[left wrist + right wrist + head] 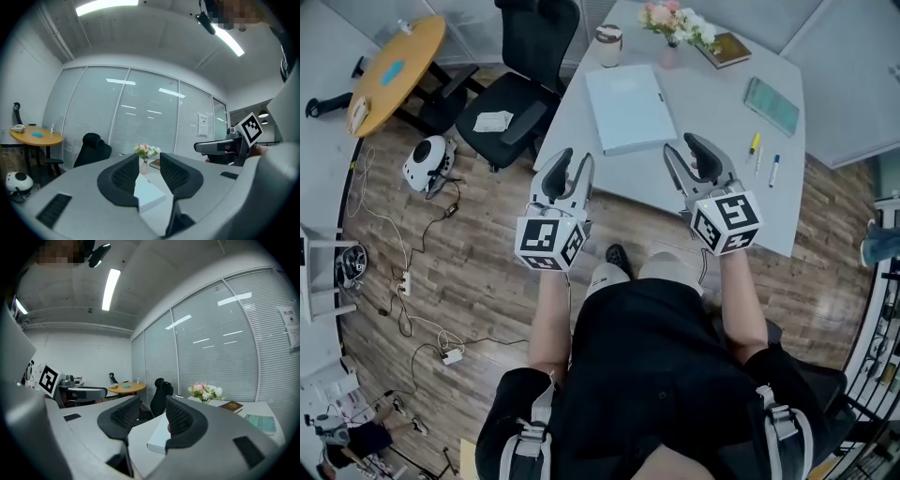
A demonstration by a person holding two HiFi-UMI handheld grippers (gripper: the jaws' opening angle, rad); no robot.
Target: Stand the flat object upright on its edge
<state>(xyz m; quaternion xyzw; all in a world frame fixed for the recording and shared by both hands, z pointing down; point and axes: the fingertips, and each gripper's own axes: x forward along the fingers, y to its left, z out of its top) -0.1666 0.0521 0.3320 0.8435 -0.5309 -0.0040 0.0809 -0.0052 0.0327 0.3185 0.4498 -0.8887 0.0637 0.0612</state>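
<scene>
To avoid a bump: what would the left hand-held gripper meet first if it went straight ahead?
The left hand-held gripper would probably meet the box, flat on the table; depth is unclear.

Wood-plank floor [487, 244], grey table [712, 103], black office chair [511, 94], round orange table [398, 66], blinded glass walls [136, 117], ceiling strip lights [105, 7].

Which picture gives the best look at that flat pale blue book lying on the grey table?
The head view: the flat pale blue book shows whole from above, lying flat on the grey table. The left gripper view shows only a part of it between the jaws; the right gripper view shows one end, partly behind a jaw.
</scene>
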